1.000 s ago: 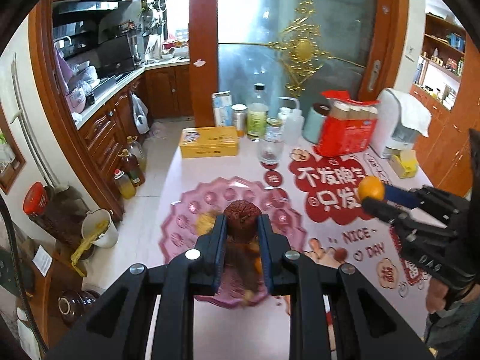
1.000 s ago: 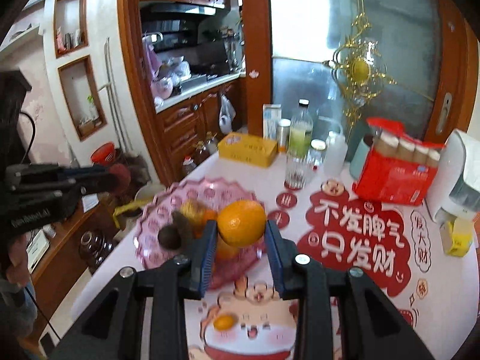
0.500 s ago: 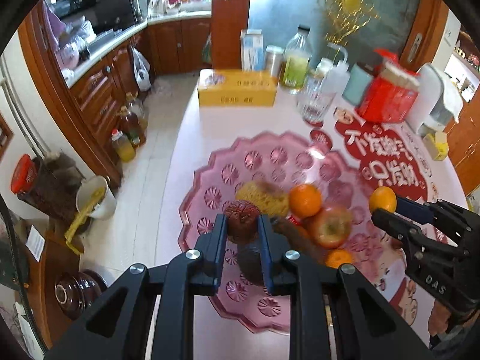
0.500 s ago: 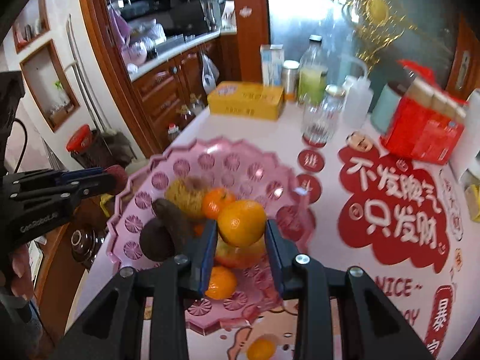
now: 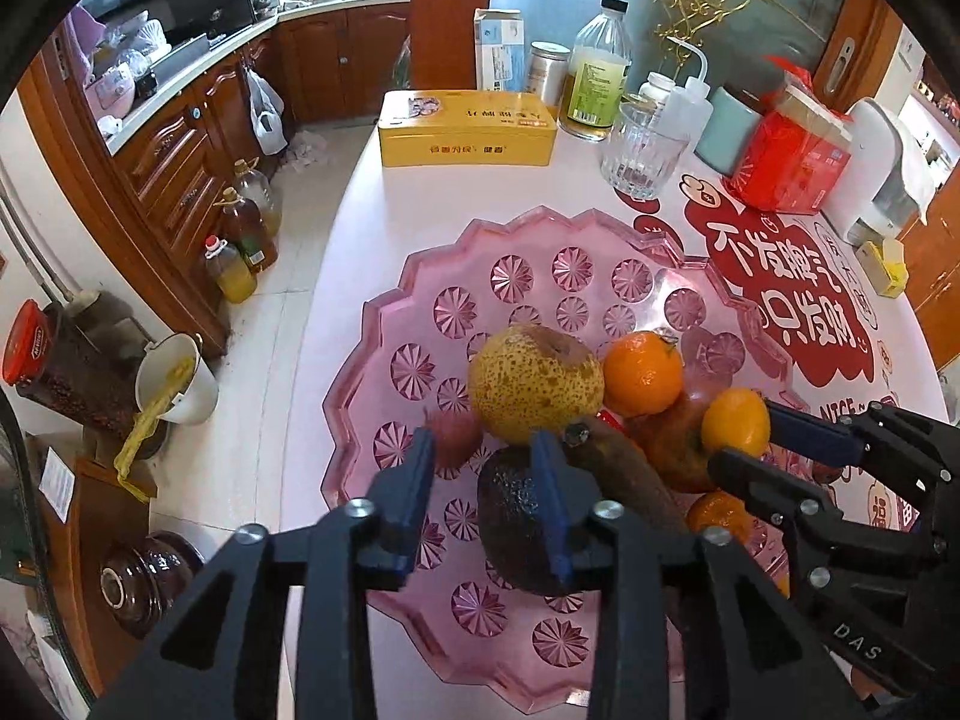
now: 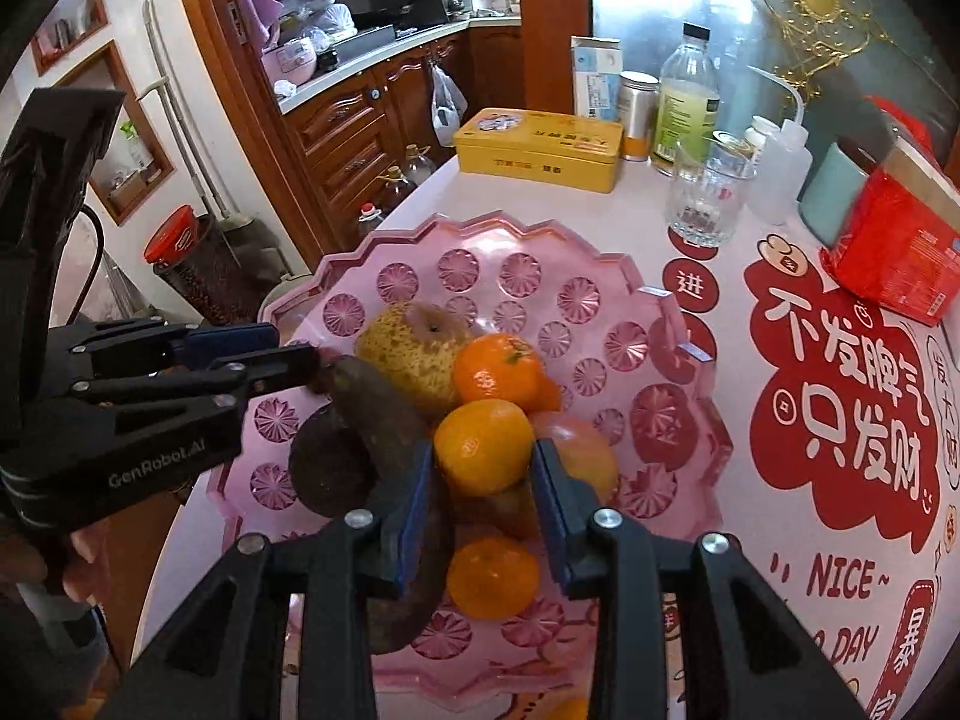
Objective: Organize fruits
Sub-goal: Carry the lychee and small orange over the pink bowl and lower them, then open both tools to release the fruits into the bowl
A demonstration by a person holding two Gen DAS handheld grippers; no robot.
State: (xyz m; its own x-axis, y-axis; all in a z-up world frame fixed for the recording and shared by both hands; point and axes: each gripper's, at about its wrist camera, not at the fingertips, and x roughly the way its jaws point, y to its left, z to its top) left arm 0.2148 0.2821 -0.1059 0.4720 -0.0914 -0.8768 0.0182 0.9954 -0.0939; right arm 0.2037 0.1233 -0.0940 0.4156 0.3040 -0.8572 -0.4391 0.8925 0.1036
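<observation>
A pink plastic fruit tray (image 5: 600, 276) (image 6: 420, 276) holds a speckled pear (image 5: 534, 390), oranges (image 5: 642, 369), an apple, a dark avocado (image 5: 516, 522) and a brown elongated fruit (image 6: 384, 408). My left gripper (image 5: 483, 450) is open low over the tray; a small red fruit (image 5: 453, 441) lies on the tray between its fingers, against the left one. My right gripper (image 6: 483, 468) is shut on an orange (image 6: 483, 444) just above the fruit pile. It also shows in the left wrist view (image 5: 735, 423).
Behind the tray stand a yellow tin (image 5: 465, 129), a glass (image 5: 642, 150), bottles (image 5: 594, 78), a teal canister and a red package (image 5: 792, 156). A white appliance (image 5: 888, 180) is at far right. The table's left edge drops to the kitchen floor.
Both grippers moved down toward the tray. My left gripper opened and let go of the small red fruit, which now lies on the tray. The right still holds the orange.
</observation>
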